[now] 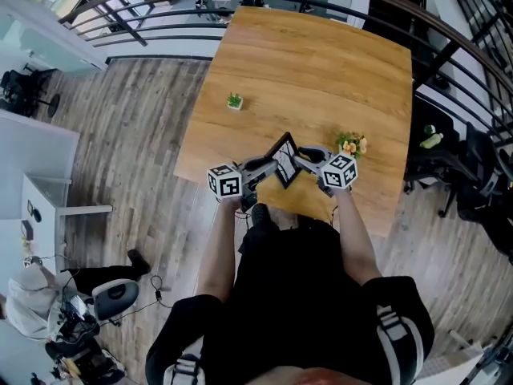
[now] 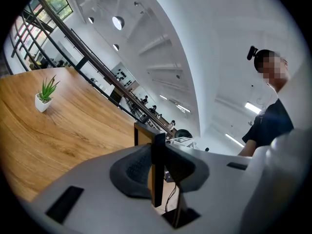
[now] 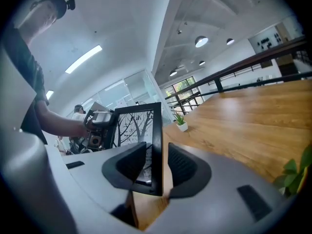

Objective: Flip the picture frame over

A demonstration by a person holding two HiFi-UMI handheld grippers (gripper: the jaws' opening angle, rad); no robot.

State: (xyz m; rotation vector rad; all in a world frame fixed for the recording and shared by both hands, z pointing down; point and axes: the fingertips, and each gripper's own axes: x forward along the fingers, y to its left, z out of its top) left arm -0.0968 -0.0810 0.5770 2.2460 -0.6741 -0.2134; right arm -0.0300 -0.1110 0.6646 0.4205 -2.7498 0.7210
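Overhead, the head view shows the picture frame point(image 1: 282, 160) raised on edge above the near part of the wooden table point(image 1: 321, 70), between the left gripper point(image 1: 268, 167) and the right gripper point(image 1: 301, 158), so the flip looks about halfway through. Next, the left gripper view shows that gripper's jaws clamped on one edge of the frame, carrying it clear of the table. Lastly, the right gripper view shows its jaws spread with the frame's black edge between them, not pinched; the left would probably need to finish the turn alone and lower the frame onto the table on its other face, while the right backs clear.
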